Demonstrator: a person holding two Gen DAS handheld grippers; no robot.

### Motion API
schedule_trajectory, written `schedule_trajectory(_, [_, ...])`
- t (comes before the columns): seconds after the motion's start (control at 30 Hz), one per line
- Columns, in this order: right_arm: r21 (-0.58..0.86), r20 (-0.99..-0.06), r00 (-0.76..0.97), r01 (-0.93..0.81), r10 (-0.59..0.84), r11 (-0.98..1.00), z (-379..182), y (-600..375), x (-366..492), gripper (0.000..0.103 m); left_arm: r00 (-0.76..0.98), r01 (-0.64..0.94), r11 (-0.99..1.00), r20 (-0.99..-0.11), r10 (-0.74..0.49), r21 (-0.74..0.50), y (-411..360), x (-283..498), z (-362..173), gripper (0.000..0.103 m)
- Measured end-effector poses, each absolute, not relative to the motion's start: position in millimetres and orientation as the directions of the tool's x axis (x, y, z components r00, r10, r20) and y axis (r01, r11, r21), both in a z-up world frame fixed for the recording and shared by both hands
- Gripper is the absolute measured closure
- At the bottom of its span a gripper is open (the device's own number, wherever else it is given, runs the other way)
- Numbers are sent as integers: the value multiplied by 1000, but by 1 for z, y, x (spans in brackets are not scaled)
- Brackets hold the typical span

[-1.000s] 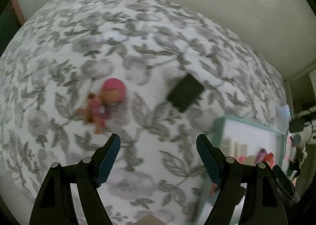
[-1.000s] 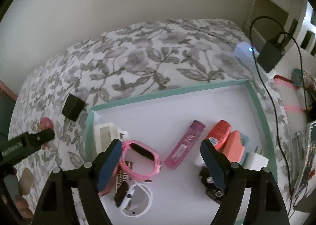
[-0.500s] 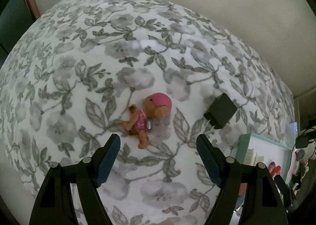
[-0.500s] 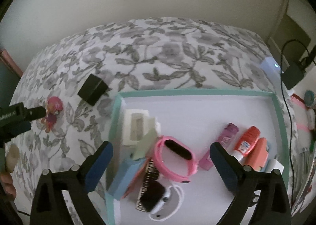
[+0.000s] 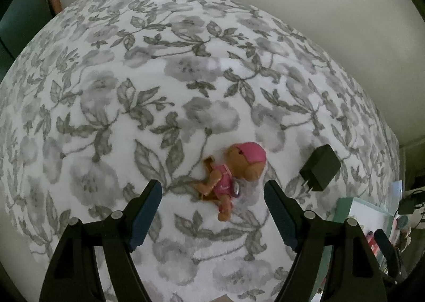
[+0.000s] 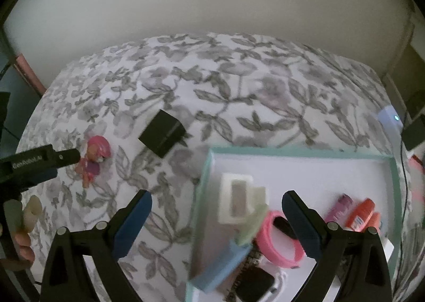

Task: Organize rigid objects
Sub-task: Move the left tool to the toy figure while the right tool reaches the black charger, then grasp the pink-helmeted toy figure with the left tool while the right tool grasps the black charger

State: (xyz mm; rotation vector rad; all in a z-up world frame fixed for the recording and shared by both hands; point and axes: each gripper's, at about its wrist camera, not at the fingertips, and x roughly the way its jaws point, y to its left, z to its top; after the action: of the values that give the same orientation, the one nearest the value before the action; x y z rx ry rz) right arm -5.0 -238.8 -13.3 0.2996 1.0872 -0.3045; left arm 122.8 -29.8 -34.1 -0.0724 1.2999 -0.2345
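So in the left wrist view, the doll [image 5: 233, 177] has slid from off to the left a second ago to pretty much dead centre between my left tool [image 5: 212, 213] fingers, so I'd say I'm lined up for the pick now. The tool is wide open, nothing in it, angled down at the bed [image 5: 132, 89] with the doll just ahead of the tips, not touching. The black charger [image 5: 320, 168] lies just to the doll's right, towards the tray [image 5: 342, 209] at the bed's right edge. Right wrist view: this one has swung left since a second ago, so the tray [image 6: 209, 169] now sits right of centre and the charger [image 6: 162, 133] and doll [image 6: 94, 160] are in sight on the bedspread. My right tool [image 6: 216, 218] is also gaping open and empty, hovering over the tray's left rim, with the pink band [image 6: 279, 239] and white box [image 6: 236, 201] below. The left tool [image 6: 39, 164] pokes in level from the left, tip right beside the doll.
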Motion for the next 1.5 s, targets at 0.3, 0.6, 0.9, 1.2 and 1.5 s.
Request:
schedule_trajectory(0.3, [129, -900, 432, 377, -51, 917, -17, -240, 31, 0, 228, 136, 975, -952, -203, -176, -33, 132, -45, 23])
schedule_trajectory(0.6, [74, -921, 384, 351, -72, 933, -29, -241, 67, 0, 188, 185, 969, -962, -199, -164, -47, 137, -59, 23])
schedule_trajectory(0.9, [62, -935, 349, 328, -60, 943, -45, -235, 94, 0, 162, 193, 971, -971, -176, -143, -59, 142, -74, 23])
schedule_trajectory(1.2, [25, -949, 307, 301, -72, 953, -64, -223, 113, 0, 156, 202, 971, -974, -164, -131, -69, 141, -87, 23])
schedule_trajectory(1.5, [28, -960, 275, 282, -52, 959, -76, -221, 127, 0, 166, 204, 972, -974, -151, -116, -70, 144, -89, 25])
